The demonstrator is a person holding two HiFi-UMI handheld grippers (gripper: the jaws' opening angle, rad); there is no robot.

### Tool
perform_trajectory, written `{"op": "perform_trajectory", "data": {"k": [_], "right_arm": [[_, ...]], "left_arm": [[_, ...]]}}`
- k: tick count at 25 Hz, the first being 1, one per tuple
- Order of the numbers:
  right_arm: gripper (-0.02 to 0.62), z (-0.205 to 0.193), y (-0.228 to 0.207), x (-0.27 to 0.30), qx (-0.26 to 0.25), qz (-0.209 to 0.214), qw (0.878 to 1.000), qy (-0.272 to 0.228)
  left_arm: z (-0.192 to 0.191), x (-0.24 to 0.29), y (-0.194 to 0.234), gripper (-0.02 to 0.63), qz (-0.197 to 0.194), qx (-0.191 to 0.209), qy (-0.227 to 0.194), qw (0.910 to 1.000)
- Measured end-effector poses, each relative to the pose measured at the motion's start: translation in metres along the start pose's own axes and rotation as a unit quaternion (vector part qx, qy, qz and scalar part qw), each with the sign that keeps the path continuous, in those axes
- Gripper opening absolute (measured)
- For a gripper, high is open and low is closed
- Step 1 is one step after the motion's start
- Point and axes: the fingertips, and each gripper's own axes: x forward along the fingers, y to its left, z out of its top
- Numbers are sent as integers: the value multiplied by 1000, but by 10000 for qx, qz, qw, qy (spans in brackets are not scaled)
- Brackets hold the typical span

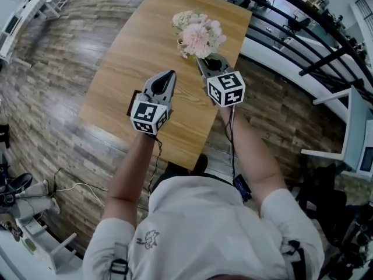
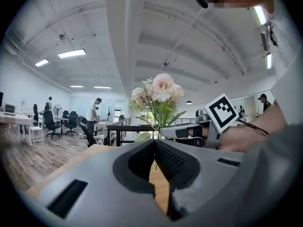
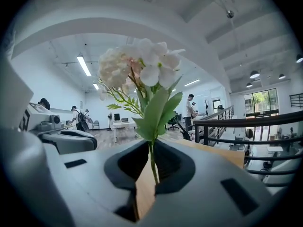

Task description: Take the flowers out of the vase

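Note:
A bouquet of pale pink and white flowers [image 1: 199, 32] with green leaves stands up over the far part of the wooden table [image 1: 140, 51]. My right gripper [image 1: 202, 62] is shut on its thin green stem [image 3: 152, 162], and the blooms [image 3: 137, 65] rise just past the jaws. My left gripper [image 1: 169, 76] hangs to the left of it over the table, its jaws closed tip to tip with nothing between them. In the left gripper view the bouquet [image 2: 158, 96] and the right gripper [image 2: 189, 130] lie ahead to the right. No vase shows in any view.
A black railing [image 1: 303, 16] runs along the table's right side, above a drop to a lower level. Wood floor surrounds the table. Desks, chairs and people [image 2: 93, 115] fill the office in the distance. The left gripper's body [image 3: 66, 138] sits close on the right gripper's left.

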Motion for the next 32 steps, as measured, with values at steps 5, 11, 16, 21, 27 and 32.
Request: {"op": "perform_trajectory", "data": {"k": [5,11,16,21,27,32], "right_arm": [[37,-10,21,-41,128,50,9999,-31],[37,-13,53,-93,141,305,9994,-129],[38,-15,85,-135,-35,549,9983,-196],[38,-8,106,-159,-76,669,9974,-276],[38,-2,131,-173,17,586,9977,-340],[38,0,155,-187,63,364,9987,-355]], "left_arm": [[7,-30,-36,5,-26,-113,-116,9999],[7,-66,-65,5,111,-226,-148,9996],[3,-94,-85,5,184,-202,-129,9995],[8,-116,-93,5,203,-245,-163,9994],[19,-140,-89,5,-78,-335,-275,9990],[20,-163,-90,5,-468,-270,-228,9983]]}}
